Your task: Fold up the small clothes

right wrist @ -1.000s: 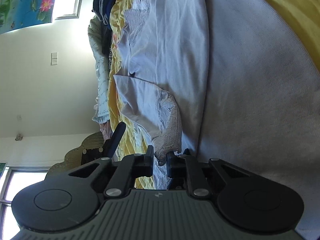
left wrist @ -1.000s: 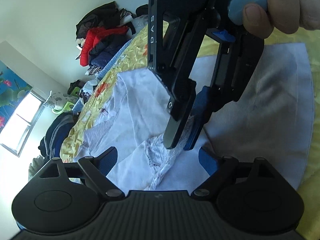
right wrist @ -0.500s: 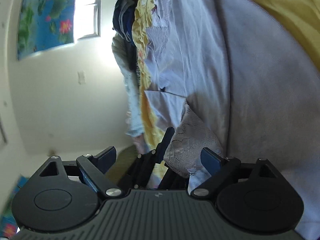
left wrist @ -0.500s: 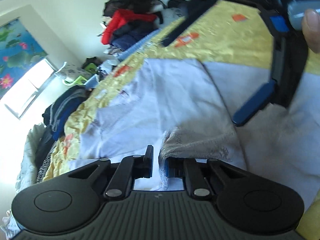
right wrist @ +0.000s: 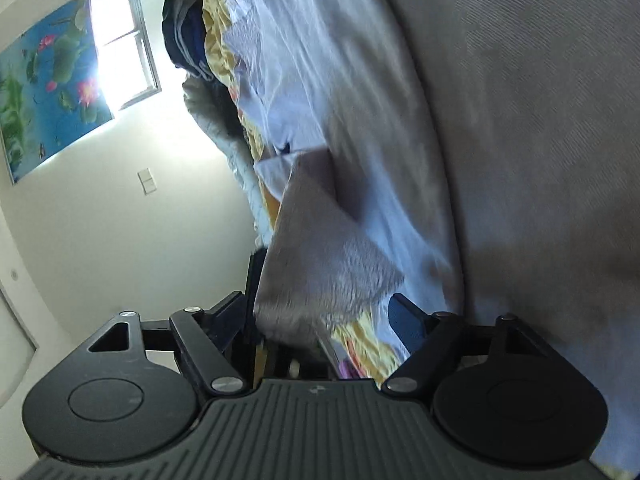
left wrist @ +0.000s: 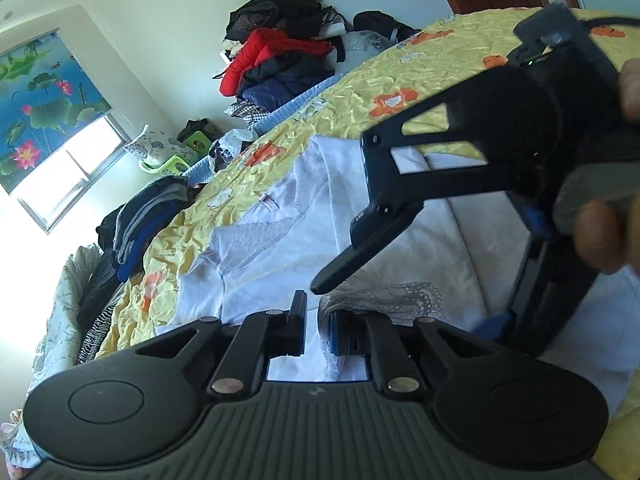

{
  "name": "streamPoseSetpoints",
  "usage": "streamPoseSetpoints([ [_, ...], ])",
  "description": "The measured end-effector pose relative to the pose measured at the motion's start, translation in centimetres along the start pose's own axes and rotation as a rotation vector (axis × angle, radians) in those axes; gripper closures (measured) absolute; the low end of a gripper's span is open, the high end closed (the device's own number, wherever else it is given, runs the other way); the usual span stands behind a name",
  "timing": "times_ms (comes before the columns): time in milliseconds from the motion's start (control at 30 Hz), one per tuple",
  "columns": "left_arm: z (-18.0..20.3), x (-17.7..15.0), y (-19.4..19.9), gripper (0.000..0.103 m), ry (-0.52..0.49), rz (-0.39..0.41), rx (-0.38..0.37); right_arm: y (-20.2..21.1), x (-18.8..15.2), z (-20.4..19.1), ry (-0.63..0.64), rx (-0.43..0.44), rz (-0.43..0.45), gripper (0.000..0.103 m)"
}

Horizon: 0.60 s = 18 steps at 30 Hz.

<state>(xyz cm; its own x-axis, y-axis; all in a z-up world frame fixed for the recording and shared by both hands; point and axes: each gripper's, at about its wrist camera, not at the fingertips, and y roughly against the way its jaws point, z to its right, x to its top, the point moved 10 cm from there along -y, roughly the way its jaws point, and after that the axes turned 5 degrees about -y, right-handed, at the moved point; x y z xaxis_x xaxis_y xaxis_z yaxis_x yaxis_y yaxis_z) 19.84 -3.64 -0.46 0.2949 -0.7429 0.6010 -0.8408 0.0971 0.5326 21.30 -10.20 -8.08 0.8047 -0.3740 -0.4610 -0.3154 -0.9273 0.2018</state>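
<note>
In the left wrist view, a lotus picture (left wrist: 40,92) is being shown on the far left wall, above a bright window (left wrist: 68,172). Folded dark clothes (left wrist: 140,220) are being stacked at the bed's edge, with a red and black clothes heap (left wrist: 280,56) piled further back. The yellow flowered bedspread (left wrist: 400,80) is being covered in the middle by the white garment (left wrist: 280,248), which is lying spread flat on the bed. Its lace-trimmed hem (left wrist: 396,296) is being pinched by the left tongs (left wrist: 314,332), whose fingers are drawn nearly together on the fabric edge. Further right, the right tongs (left wrist: 412,280) are being held above the garment with fingers spread wide, nothing clamped; a hand (left wrist: 612,232) is being seen on the handle.

In the right wrist view, the lotus picture (right wrist: 44,92) and window (right wrist: 120,40) are again being shown at left. A folded-over flap of the white garment (right wrist: 320,248) is being seen hanging between the spread fingers of the right tongs (right wrist: 320,320), not gripped. A grey cloth (right wrist: 540,140) is being seen filling the right side, lying under the garment's edge. The view is being blurred by motion.
</note>
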Motion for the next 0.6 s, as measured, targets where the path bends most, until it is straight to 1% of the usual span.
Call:
streamPoseSetpoints([
  [67,-0.1,-0.2,-0.1,0.092,0.006,-0.007,0.001,-0.2,0.3,0.1,-0.03,0.001,0.023,0.031],
  [133,-0.1,-0.5,-0.3,0.092,0.015,-0.013,-0.009,-0.3,0.4,0.1,-0.016,-0.004,0.051,0.04],
  [167,0.0,-0.6,-0.3,0.092,0.02,-0.014,-0.014,0.0,0.5,0.2,0.001,-0.015,0.076,0.05],
  [200,0.1,-0.7,-0.3,0.092,0.022,-0.014,-0.021,0.3,0.7,0.2,0.002,-0.012,0.1,0.055],
  [267,0.4,-0.9,-0.4,0.092,0.021,-0.012,-0.027,0.3,1.4,0.7,-0.02,-0.023,0.127,0.057],
  [367,0.6,-1.2,-0.3,0.092,0.023,-0.014,-0.034,0.2,1.8,0.8,-0.014,-0.025,0.127,0.057],
  [433,0.5,-1.4,-0.2,0.092,0.027,-0.019,-0.033,0.2,1.9,0.4,0.018,-0.032,0.146,0.067],
  [467,0.5,-1.5,-0.2,0.092,0.031,-0.022,-0.034,0.2,2.1,0.2,0.037,-0.042,0.163,0.082],
  [500,0.4,-1.6,-0.1,0.092,0.034,-0.025,-0.037,0.2,2.3,0.1,0.048,-0.049,0.178,0.091],
  [533,0.5,-1.8,0.0,0.092,0.036,-0.028,-0.041,0.4,2.4,0.1,0.051,-0.048,0.186,0.091],
  [600,0.5,-2.3,0.1,0.092,0.051,-0.036,-0.057,0.6,2.9,-0.1,0.096,-0.065,0.209,0.097],
])
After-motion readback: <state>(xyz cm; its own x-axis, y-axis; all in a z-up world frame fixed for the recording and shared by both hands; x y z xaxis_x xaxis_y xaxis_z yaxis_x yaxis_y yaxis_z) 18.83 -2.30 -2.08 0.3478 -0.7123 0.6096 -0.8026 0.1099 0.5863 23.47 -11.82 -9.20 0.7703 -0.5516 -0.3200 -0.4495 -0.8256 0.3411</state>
